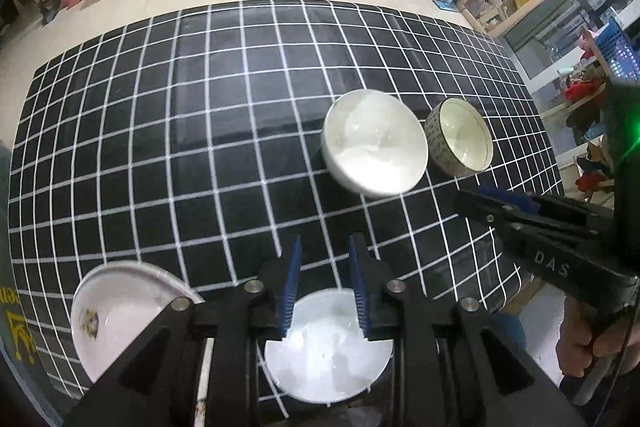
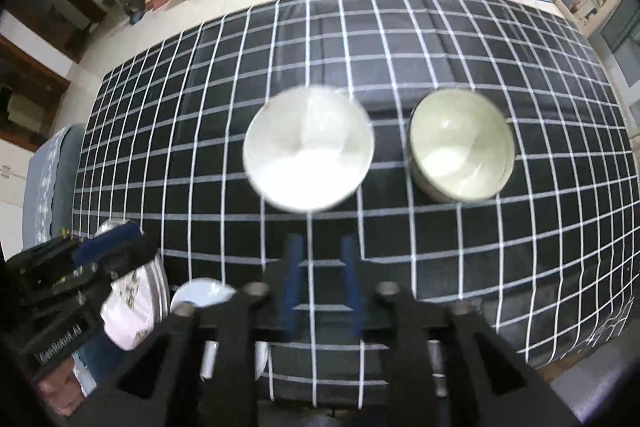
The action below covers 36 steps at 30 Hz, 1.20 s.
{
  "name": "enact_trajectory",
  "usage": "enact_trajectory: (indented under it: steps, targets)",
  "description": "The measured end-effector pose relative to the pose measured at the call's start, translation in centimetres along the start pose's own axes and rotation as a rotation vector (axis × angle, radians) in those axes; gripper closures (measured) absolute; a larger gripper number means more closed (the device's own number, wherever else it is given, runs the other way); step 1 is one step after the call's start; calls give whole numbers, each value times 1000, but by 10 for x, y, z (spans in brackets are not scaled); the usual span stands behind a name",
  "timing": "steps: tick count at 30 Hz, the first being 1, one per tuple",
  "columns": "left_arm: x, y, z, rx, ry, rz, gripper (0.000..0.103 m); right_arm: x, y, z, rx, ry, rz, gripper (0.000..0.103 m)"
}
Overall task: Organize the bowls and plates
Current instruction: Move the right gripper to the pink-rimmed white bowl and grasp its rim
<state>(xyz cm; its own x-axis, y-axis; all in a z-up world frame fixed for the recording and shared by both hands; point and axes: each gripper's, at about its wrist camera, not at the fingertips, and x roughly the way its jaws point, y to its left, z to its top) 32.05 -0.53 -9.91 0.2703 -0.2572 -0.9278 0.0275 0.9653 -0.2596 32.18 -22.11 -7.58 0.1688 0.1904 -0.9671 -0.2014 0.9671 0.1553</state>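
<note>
Plates lie at the near edge of the checked tablecloth [image 1: 200,131]: a plain white plate [image 1: 332,359] directly beneath the left gripper [image 1: 325,287], whose jaws stand slightly parted with nothing between them, and a decorated plate [image 1: 120,311] just left of it. Right gripper [image 2: 320,287] hangs over bare cloth, jaws partly open and empty. Farther in, a white bowl [image 2: 308,151] stands left of a patterned bowl [image 2: 462,147], apparently not touching, though both are blurred.
</note>
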Motion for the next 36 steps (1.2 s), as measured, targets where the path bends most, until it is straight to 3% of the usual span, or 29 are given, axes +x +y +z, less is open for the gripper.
enact_trajectory:
  steps: [2, 8, 22, 25, 27, 29, 31, 36]
  targets:
    - [9, -7, 7, 18, 10, 4, 81, 3, -3, 9, 8, -12, -8, 47]
    - [36, -10, 30, 23, 30, -7, 76, 27, -11, 26, 31, 12, 15, 47]
    - [92, -2, 62, 24, 83, 27, 76, 77, -26, 51, 73, 82, 27, 47]
    - [100, -5, 64, 39, 84, 37, 78, 82, -24, 51, 72, 72, 7, 64]
    - [109, -10, 63, 58, 103, 51, 88, 86, -23, 51, 76, 79, -5, 73]
    - [114, -15, 62, 79, 104, 72, 89, 91, -22, 49, 82, 91, -13, 84]
    - [113, -15, 61, 83, 100, 68, 89, 93, -20, 45, 67, 90, -40, 89]
    - [111, -5, 51, 67, 113, 76, 90, 91, -5, 32, 34, 95, -52, 89]
